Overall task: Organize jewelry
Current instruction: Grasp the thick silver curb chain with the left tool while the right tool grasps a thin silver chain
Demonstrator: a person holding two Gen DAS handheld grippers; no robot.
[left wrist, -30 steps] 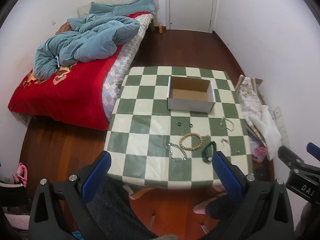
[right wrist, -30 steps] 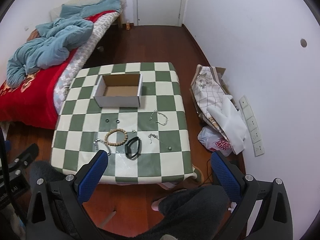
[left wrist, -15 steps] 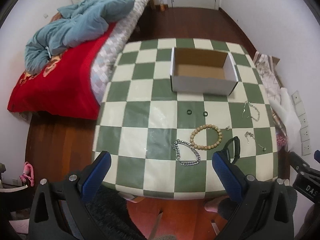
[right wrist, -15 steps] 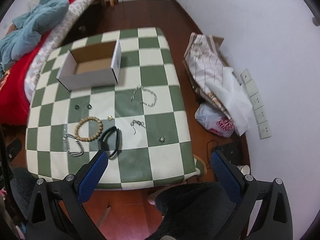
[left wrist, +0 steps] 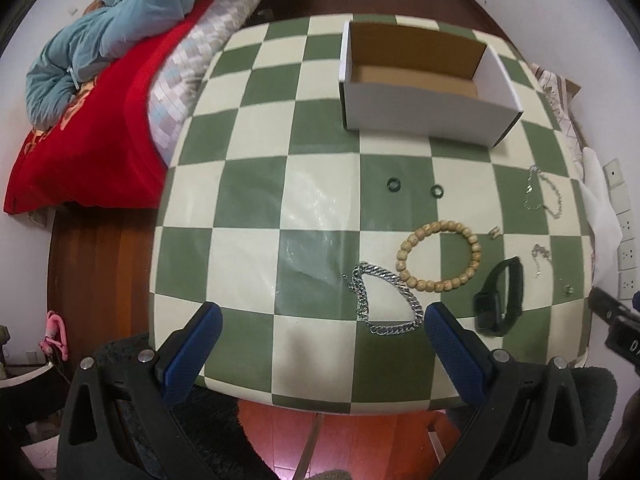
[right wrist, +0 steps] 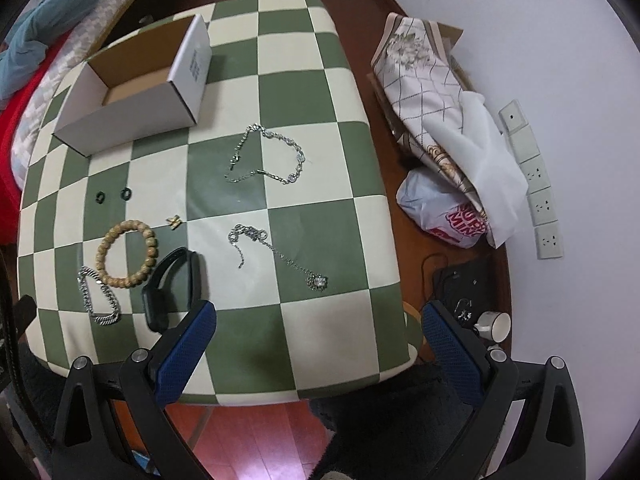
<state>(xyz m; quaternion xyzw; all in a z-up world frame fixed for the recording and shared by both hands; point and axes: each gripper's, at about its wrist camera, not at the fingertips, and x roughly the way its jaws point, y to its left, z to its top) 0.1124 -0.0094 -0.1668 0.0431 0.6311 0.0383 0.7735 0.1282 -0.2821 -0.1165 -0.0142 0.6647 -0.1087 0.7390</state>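
Note:
Jewelry lies on a green-and-cream checkered table (left wrist: pixel 248 184). A wooden bead bracelet (left wrist: pixel 438 256), a silver chain bracelet (left wrist: pixel 384 300), a black band (left wrist: pixel 500 300) and two small dark rings (left wrist: pixel 394 183) sit near the front. A thin silver bracelet (right wrist: pixel 266 156) and a pendant chain (right wrist: pixel 276 254) lie to the right. An open, empty white cardboard box (left wrist: pixel 424 80) stands at the back. My left gripper (left wrist: pixel 320 344) is open above the front edge, near the chain bracelet. My right gripper (right wrist: pixel 318 344) is open above the front right edge.
A bed with a red cover and blue duvet (left wrist: pixel 100 60) stands left of the table. Bags and cloth (right wrist: pixel 440 120) lie on the floor to the right by the wall, with a wall socket strip (right wrist: pixel 536 184) and a cup (right wrist: pixel 494 326).
Both grippers have moved forward and down toward the table, so the jewelry and box look much larger. Both stay open. Nothing on the table has moved.

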